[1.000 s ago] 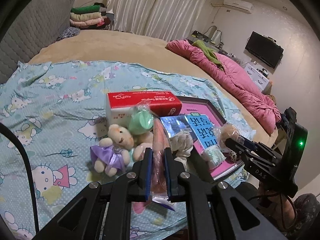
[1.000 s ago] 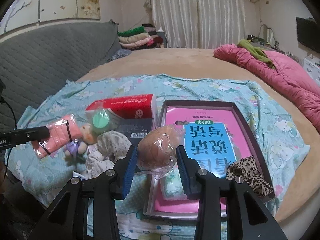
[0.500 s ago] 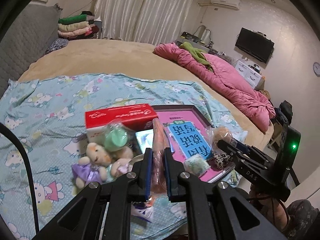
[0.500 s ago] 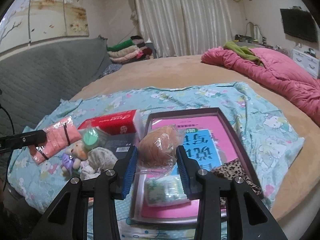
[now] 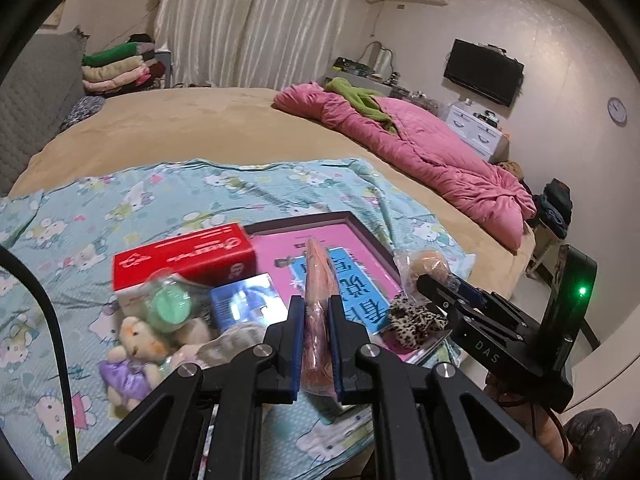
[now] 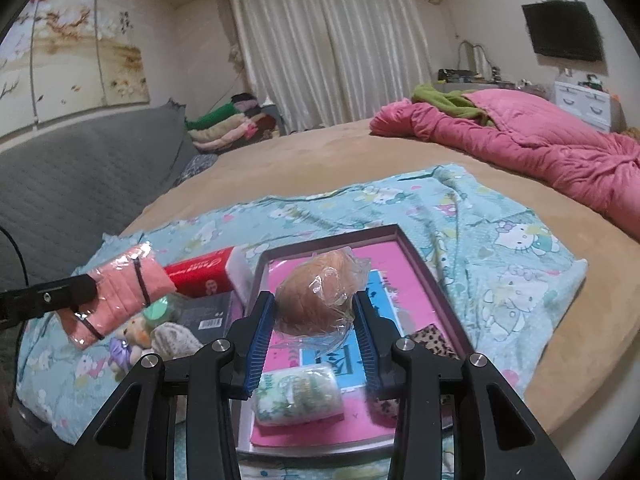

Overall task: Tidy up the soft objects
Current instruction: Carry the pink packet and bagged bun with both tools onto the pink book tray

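Crinkly plastic round tan lump [image 6: 316, 300]

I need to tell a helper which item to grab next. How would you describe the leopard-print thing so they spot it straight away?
Start at the cartoon-cat sheet spread on the bed, then find the dark-rimmed tray with the pink and blue book lying on it. The leopard-print thing sits at the tray's right edge, the only spotted brown-and-black piece there, unlike the white printed roll beside it.

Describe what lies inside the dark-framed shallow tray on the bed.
Inside the dark-framed tray: a pink and blue printed book, a leopard-print cloth and a wrapped patterned roll. The book hides the tray's floor.
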Demonstrator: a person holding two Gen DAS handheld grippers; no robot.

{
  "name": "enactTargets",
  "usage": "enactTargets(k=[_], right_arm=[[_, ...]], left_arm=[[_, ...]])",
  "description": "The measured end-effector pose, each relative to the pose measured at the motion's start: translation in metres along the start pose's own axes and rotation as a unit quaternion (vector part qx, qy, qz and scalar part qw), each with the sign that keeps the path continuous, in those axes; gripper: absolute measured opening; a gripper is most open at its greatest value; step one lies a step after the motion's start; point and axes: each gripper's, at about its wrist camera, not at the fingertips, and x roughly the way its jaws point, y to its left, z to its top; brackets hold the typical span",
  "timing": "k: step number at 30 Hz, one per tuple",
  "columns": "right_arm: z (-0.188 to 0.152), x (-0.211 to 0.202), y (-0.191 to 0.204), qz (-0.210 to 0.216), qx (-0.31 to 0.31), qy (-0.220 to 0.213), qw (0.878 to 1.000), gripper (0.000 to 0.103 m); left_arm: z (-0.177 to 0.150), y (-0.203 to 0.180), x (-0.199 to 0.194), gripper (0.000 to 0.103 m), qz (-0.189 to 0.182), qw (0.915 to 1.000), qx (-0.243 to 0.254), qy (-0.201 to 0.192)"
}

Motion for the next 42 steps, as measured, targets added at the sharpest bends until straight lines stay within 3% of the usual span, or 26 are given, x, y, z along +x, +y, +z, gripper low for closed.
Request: enactTargets(k=[10, 25, 42], right_arm=[[-0.001, -0.002, -0.021, -0.003, 0.026, -0.003, 1.0, 0.041], [-0.007, 0.012, -0.034, 0.0, 0.037, 0.017, 0.999, 0.041], [-0.02, 0.035, -0.034, -0.001, 0.027, 0.064, 0.998, 0.041]], left_arm=[[0.004, -0.022, 0.039, 0.012, -0.011, 0.9996, 0.009, 0.024], [-0.006, -0.021, 0.105, 0.012, -0.002, 0.9969, -0.002, 0.078], [-0.023, -0.02, 0.151, 0.012, 0.014, 0.9916, -0.004, 0.128]])
